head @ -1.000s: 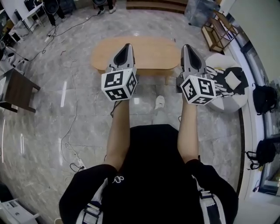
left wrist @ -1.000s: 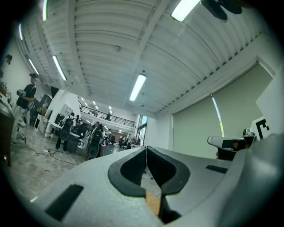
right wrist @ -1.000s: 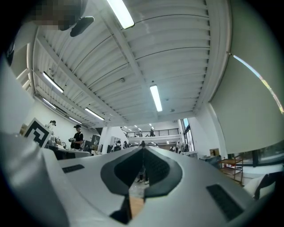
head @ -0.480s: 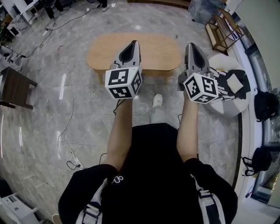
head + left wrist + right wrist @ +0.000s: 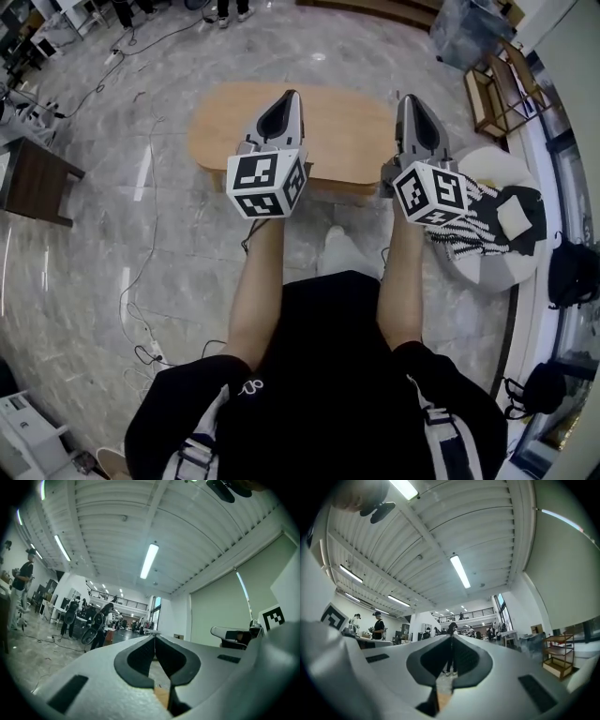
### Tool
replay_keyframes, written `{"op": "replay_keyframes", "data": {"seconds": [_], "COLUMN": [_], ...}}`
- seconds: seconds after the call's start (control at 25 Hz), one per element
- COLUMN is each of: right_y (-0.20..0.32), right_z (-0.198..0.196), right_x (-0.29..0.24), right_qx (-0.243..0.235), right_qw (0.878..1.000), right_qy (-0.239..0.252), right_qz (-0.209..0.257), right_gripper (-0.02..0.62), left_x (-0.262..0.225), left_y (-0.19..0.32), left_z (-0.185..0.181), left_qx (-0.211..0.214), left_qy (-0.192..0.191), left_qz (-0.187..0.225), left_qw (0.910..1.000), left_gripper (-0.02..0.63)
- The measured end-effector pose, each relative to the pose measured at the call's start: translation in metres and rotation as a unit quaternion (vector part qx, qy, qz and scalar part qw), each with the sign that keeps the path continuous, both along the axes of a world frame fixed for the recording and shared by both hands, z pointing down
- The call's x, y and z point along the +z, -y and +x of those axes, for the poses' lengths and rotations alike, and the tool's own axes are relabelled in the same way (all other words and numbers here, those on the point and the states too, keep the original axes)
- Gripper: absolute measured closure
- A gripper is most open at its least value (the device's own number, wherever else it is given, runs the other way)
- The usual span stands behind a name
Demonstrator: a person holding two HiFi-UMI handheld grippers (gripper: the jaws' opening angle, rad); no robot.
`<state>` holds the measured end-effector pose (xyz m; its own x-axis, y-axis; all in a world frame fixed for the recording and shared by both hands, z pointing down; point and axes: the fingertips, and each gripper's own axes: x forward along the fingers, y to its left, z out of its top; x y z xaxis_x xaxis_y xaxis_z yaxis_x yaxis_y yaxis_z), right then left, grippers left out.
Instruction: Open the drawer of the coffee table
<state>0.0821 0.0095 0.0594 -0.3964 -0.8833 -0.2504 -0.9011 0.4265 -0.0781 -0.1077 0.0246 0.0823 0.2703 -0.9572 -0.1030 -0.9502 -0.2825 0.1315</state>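
Approach only: the drawer is untouched.

The left gripper (image 5: 292, 96) and the right gripper (image 5: 407, 99) each have their jaws pressed together on nothing. They are held out side by side, overlapping the oval wooden coffee table (image 5: 328, 122) at the upper centre of the head view, and neither touches it. No drawer front can be made out; it probably sits under the table's near edge. By my judgement the whole task remains: lower a gripper, find the handle, grip it and pull.
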Motion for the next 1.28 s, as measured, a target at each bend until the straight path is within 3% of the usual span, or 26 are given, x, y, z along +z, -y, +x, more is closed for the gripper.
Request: {"op": "replay_keyframes", "data": {"seconds": [0.2, 0.4, 0.6, 0.84, 1.08, 1.28], "right_y": [0.094, 0.192, 0.256, 0.286, 0.288, 0.290], "right_z": [0.009, 0.029, 0.033, 0.048, 0.051, 0.045], "right_x": [0.005, 0.001, -0.003, -0.001, 0.009, 0.022], "right_qx": [-0.017, -0.035, -0.042, -0.035, -0.029, -0.018], "right_qw": [1.000, 0.999, 0.998, 0.998, 0.997, 0.995], "right_qy": [0.004, -0.019, -0.033, -0.020, -0.004, 0.001], "right_qz": [-0.011, -0.030, -0.044, -0.057, -0.078, -0.093], "right_gripper": [0.583, 0.583, 0.583, 0.583, 0.583, 0.583], "left_x": [0.009, 0.012, 0.002, -0.009, -0.017, -0.006], "left_y": [0.083, 0.171, 0.236, 0.265, 0.266, 0.275], "left_z": [0.016, 0.031, 0.041, 0.068, 0.071, 0.058], "left_qx": [-0.008, -0.036, -0.043, -0.018, 0.016, 0.023], "left_qy": [0.005, -0.025, -0.019, 0.020, 0.012, 0.018], "left_qz": [-0.013, -0.030, -0.032, -0.024, -0.006, -0.023], "left_qw": [0.9999, 0.9986, 0.9984, 0.9994, 0.9998, 0.9993], "left_gripper": [0.595, 0.595, 0.595, 0.595, 0.595, 0.595]}}
